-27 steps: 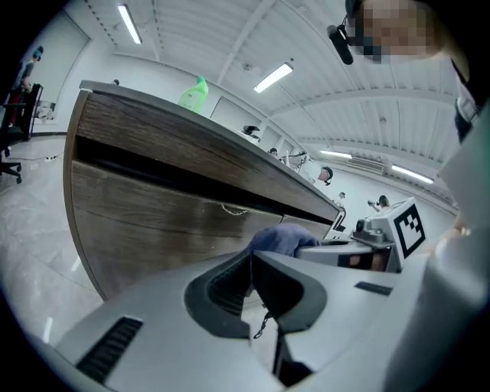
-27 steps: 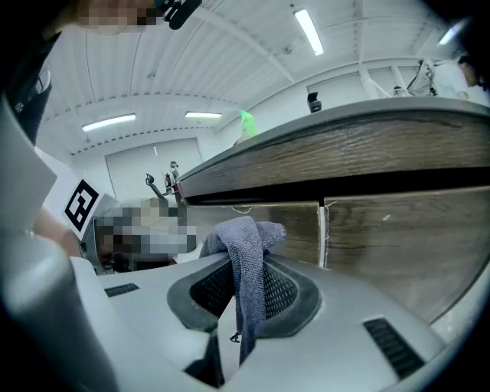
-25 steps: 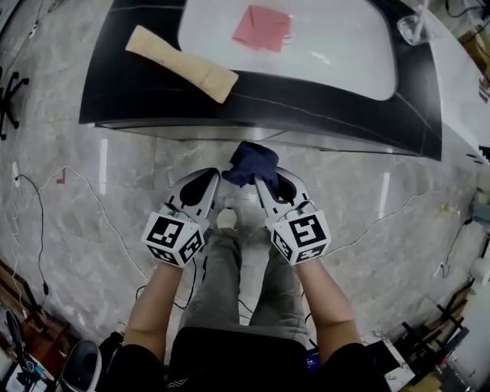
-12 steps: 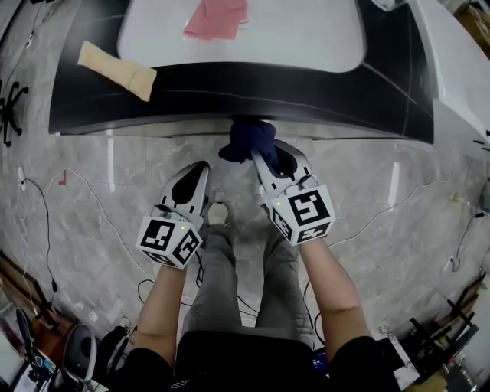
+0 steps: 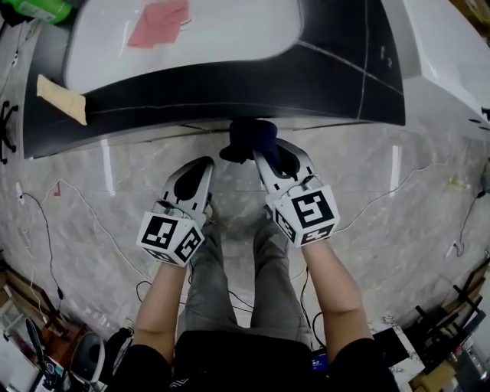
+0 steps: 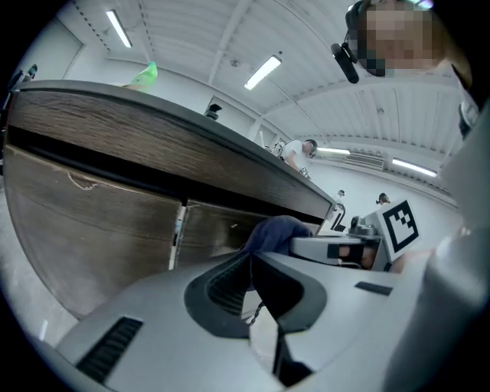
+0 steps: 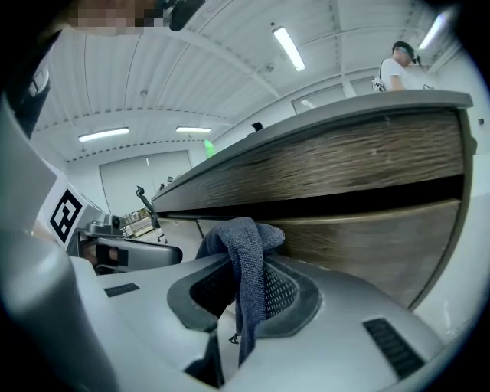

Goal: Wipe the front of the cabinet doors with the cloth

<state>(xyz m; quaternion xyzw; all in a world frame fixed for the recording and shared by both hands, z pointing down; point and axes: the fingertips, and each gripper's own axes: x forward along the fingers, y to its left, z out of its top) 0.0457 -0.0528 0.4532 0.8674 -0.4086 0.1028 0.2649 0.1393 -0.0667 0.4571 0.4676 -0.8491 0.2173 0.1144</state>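
A dark blue cloth (image 5: 249, 138) is bunched between the jaws of my right gripper (image 5: 264, 155), which is shut on it. The cloth's top sits right under the black counter's overhang, close against the brown wood-grain cabinet doors (image 7: 367, 237). In the right gripper view the cloth (image 7: 245, 253) hangs down between the jaws. My left gripper (image 5: 202, 167) hangs lower and to the left, shut with nothing in it. In the left gripper view, two doors (image 6: 99, 230) meet at a vertical seam, and the cloth (image 6: 272, 232) shows to the right.
The black counter (image 5: 230, 84) holds a white sink basin (image 5: 245, 31) with a pink cloth (image 5: 159, 23) in it. A tan pad (image 5: 61, 99) lies at the counter's left edge. Cables run over the marble floor (image 5: 398, 207). The person's legs are below the grippers.
My right gripper has carried the blue cloth forward to the cabinet front under the counter edge. The left gripper has stayed back. The counter has slid left in the head view.
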